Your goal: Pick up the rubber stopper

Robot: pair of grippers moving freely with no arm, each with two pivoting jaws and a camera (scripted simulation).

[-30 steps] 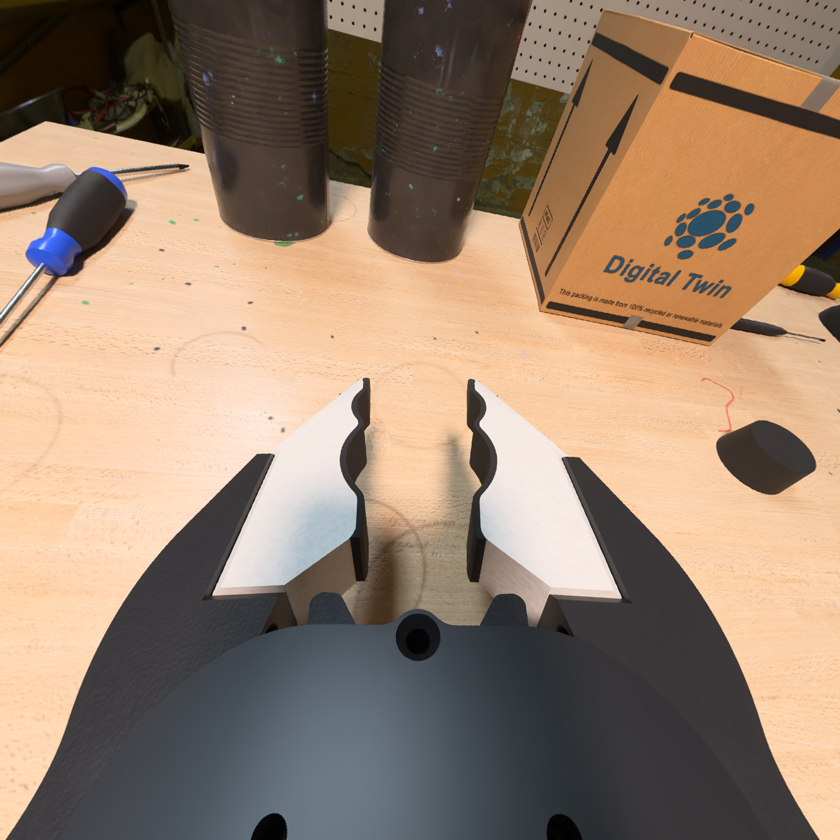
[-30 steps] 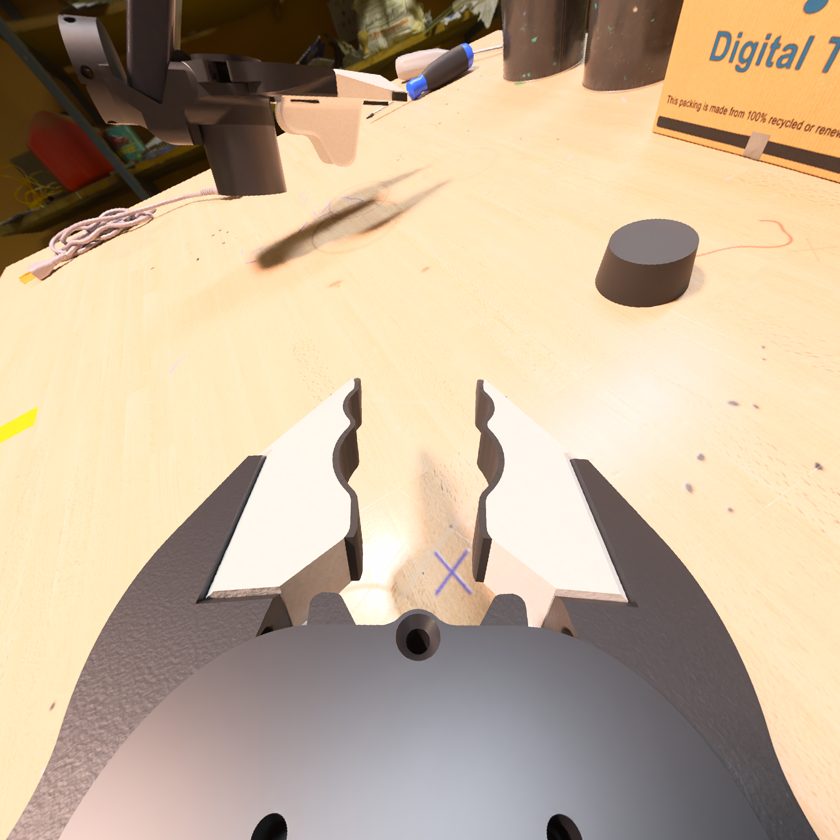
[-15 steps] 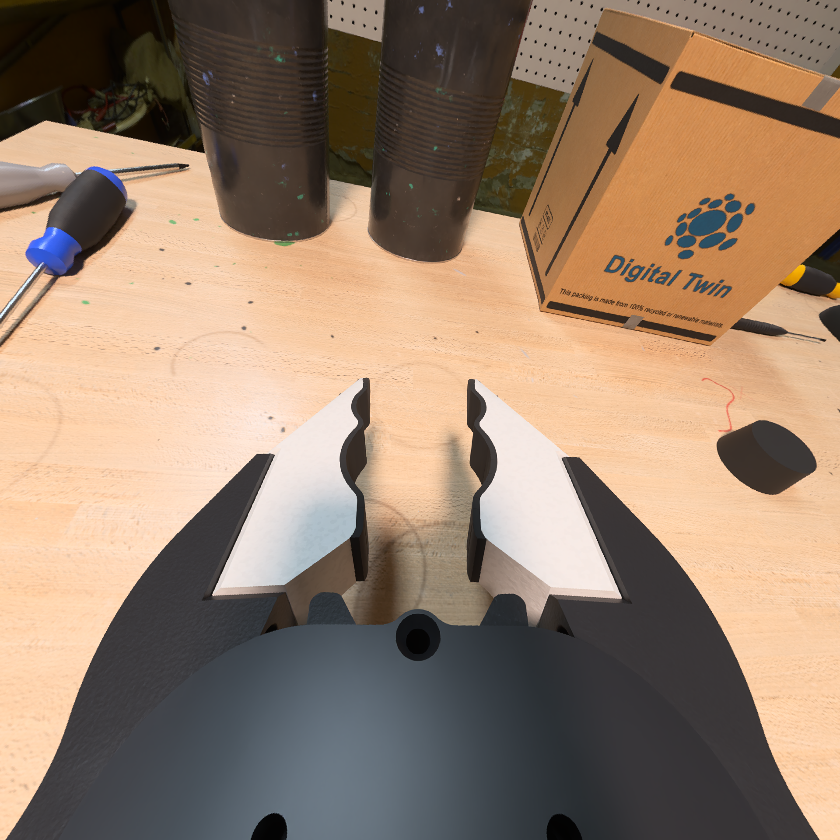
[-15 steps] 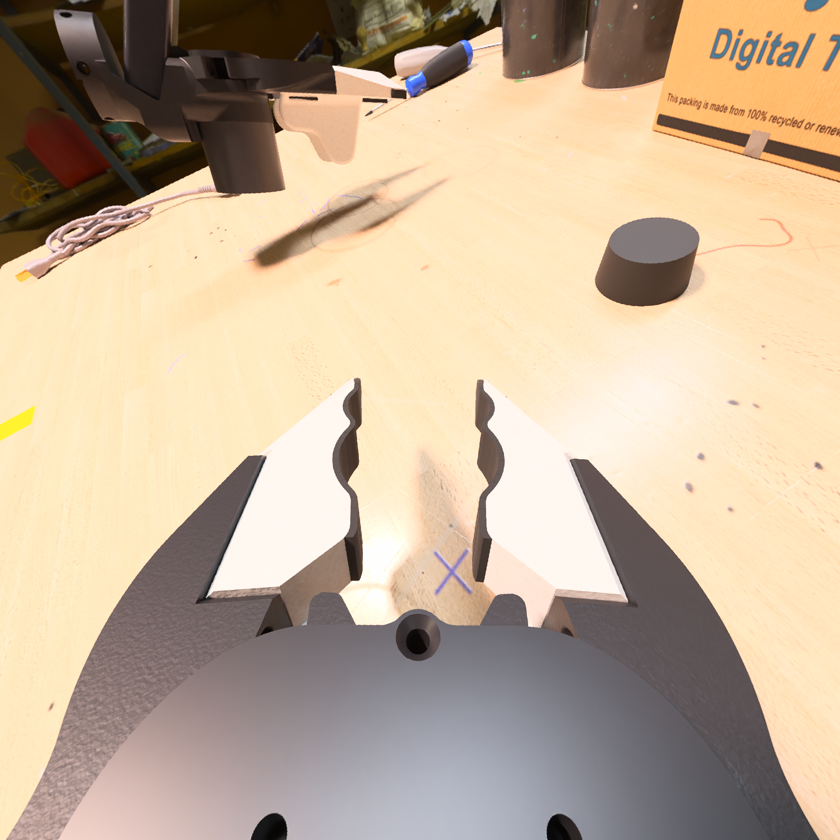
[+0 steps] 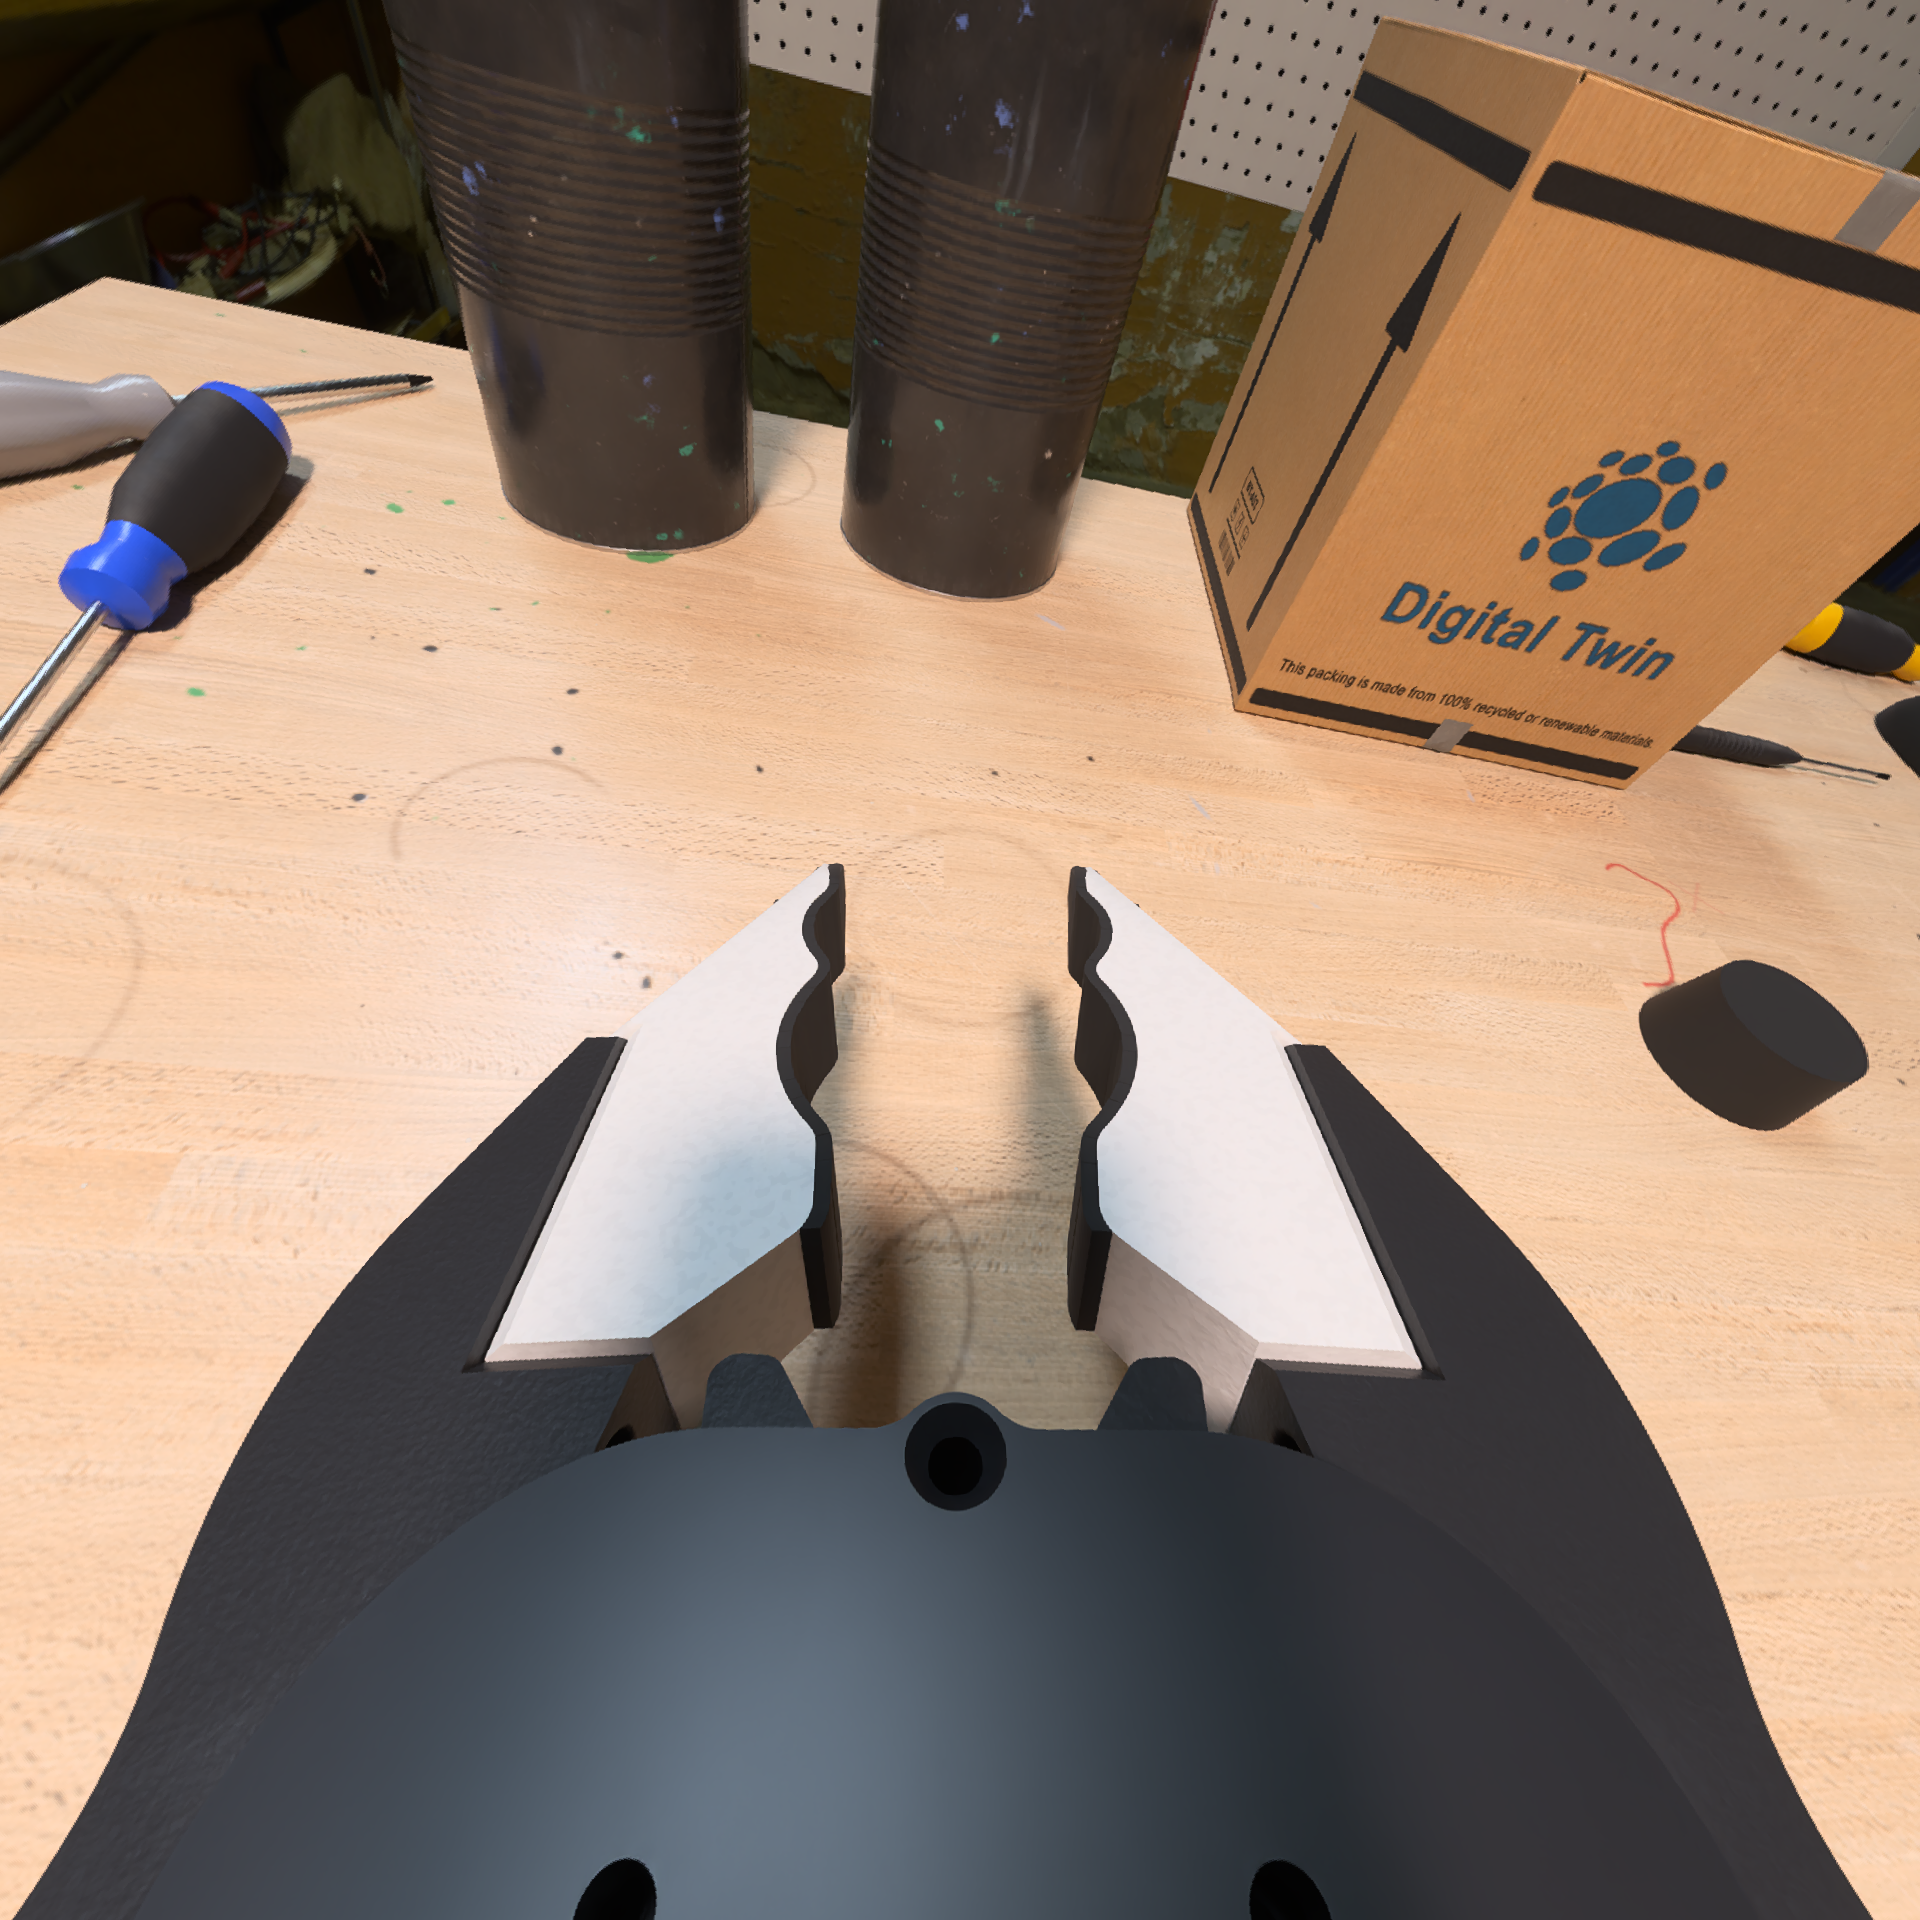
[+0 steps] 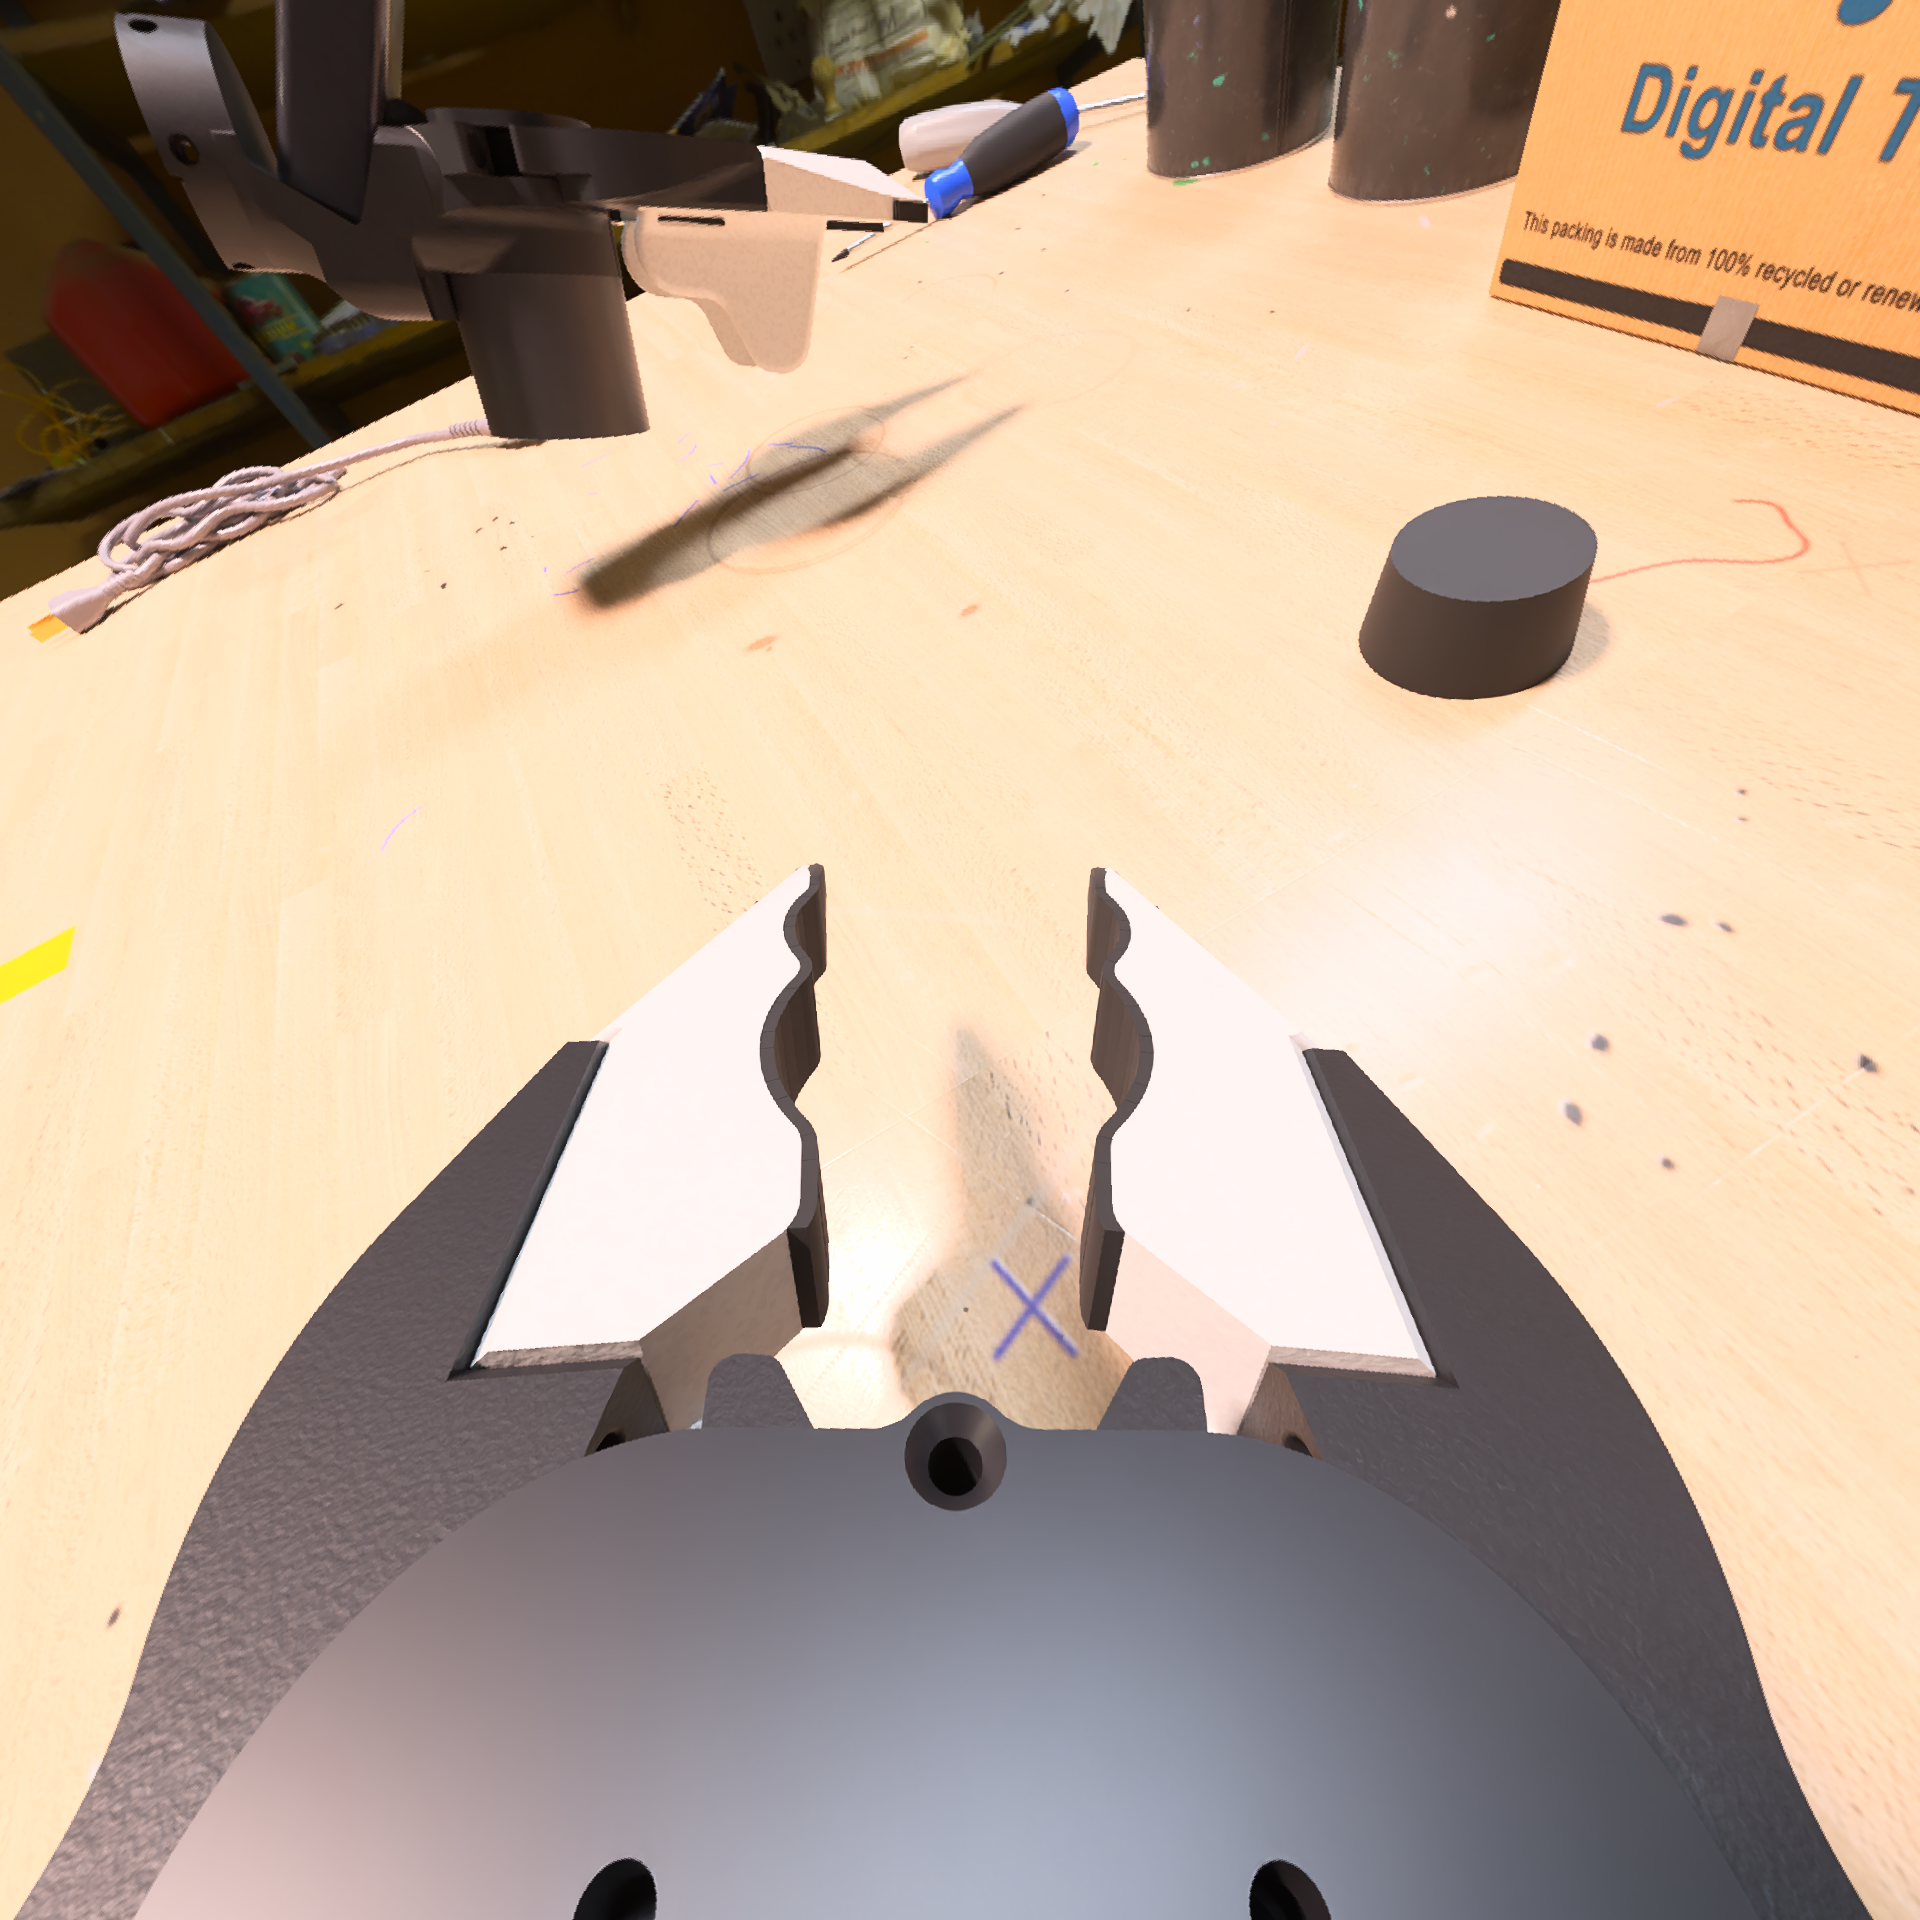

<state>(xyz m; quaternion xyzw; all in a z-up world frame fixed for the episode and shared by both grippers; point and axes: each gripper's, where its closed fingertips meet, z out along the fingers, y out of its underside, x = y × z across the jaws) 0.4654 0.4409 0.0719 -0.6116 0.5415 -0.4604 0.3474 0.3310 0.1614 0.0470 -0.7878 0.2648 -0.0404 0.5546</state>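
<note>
The rubber stopper [image 6: 1475,597] is a short dark grey tapered plug standing on the wooden bench, ahead and to the right of my right gripper [image 6: 956,883]. It also shows at the right edge of the left wrist view [image 5: 1756,1044]. My right gripper is open and empty, above the bench, well short of the stopper. My left gripper [image 5: 956,883] is open and empty over bare wood, with the stopper far to its right. The left gripper also shows in the right wrist view [image 6: 644,229], hovering at the upper left.
Two tall dark cylinders [image 5: 613,270] [image 5: 997,301] and a cardboard box [image 5: 1558,416] stand at the back. A blue-and-black screwdriver [image 5: 177,499] lies at the left. A yellow-handled tool [image 5: 1860,639] lies behind the box. A coiled cable [image 6: 208,520] lies at the bench's left edge.
The right gripper has shifted very slightly; the left gripper looks a touch further left in its view. Nothing taken hold of, and the left wrist view is unchanged.
</note>
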